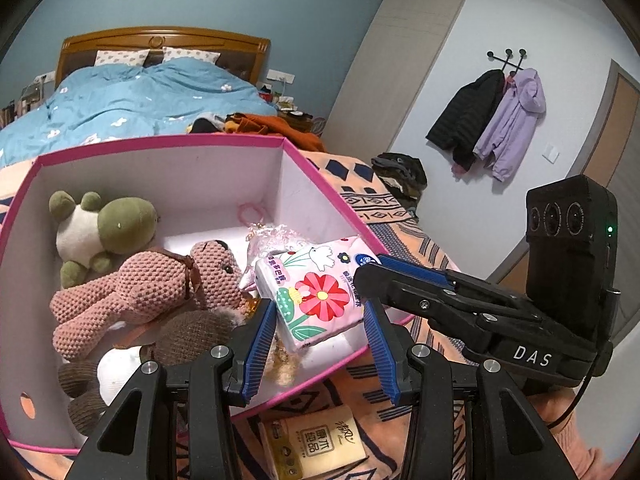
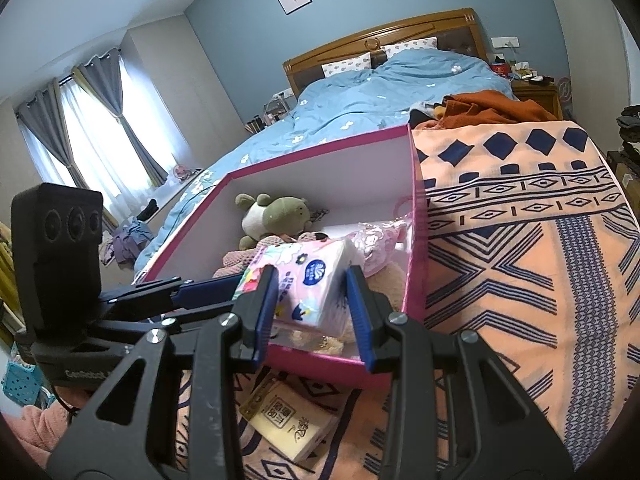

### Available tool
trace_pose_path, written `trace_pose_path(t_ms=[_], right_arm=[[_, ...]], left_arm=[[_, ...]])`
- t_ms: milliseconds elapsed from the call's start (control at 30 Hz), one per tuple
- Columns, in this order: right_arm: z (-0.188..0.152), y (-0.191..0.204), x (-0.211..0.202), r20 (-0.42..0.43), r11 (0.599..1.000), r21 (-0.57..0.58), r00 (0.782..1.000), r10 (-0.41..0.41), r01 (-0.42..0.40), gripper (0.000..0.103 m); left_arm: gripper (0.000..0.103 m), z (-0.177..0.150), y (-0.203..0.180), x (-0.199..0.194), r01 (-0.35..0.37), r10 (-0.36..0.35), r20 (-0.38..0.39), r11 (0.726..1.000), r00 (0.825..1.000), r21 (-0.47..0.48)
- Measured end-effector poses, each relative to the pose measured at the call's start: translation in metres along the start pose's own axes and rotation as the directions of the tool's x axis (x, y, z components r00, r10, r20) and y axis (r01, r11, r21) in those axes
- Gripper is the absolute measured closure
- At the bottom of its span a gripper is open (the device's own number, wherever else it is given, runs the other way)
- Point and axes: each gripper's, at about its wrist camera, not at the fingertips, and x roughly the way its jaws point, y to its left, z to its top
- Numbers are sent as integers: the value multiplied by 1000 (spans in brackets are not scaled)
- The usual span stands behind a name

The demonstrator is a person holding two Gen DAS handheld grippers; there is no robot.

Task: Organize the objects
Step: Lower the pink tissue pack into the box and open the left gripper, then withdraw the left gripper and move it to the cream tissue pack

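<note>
A pink floral tissue pack [image 1: 316,296] [image 2: 308,284] hangs tilted over the near right corner of a pink-rimmed white box [image 1: 160,142] [image 2: 320,148]. My left gripper [image 1: 318,306] is shut on it, blue pads pressing its two sides. My right gripper [image 2: 310,276] is shut on the same pack; in the left wrist view the right gripper [image 1: 376,270] reaches in from the right to the pack's end. The left gripper [image 2: 236,292] comes in from the left in the right wrist view. A yellow tissue pack [image 1: 316,444] [image 2: 288,420] lies on the blanket in front of the box.
Inside the box lie a green frog plush [image 1: 104,228] [image 2: 276,216], a pink knitted bunny [image 1: 140,292], a brown plush [image 1: 192,332] and a clear pink pouch [image 1: 276,240]. The box sits on an orange patterned blanket [image 2: 520,240]. Beyond it is a blue duvet [image 1: 140,100]; rust-coloured clothes [image 2: 492,108] lie behind.
</note>
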Motion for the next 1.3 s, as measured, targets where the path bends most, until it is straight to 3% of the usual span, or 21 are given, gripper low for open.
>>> trace_pose_path(t_ms=[233, 500, 667, 967, 1067, 1300], right_arm=[[-2, 2, 5, -9, 999, -22, 999, -39, 39, 65], [-4, 2, 2, -5, 997, -23, 998, -69, 69, 65], [-11, 6, -12, 11, 998, -34, 998, -57, 57, 64], [-38, 12, -50, 32, 999, -41, 999, 32, -31, 57], [-53, 13, -50, -8, 998, -32, 998, 55, -56, 53], [-88, 11, -20, -144, 998, 11, 987, 68, -67, 53]], left_arm=[[57, -3, 4, 9, -13, 12, -23, 1000, 1000, -11], [57, -6, 4, 4, -54, 54, 1, 999, 999, -6], [53, -18, -2, -19, -90, 86, 62, 995, 994, 48], [44, -55, -27, -77, -108, 77, 186, 981, 979, 163], [44, -70, -26, -76, -95, 70, 155, 983, 985, 159], [44, -93, -10, -40, -65, 65, 4, 994, 998, 87]])
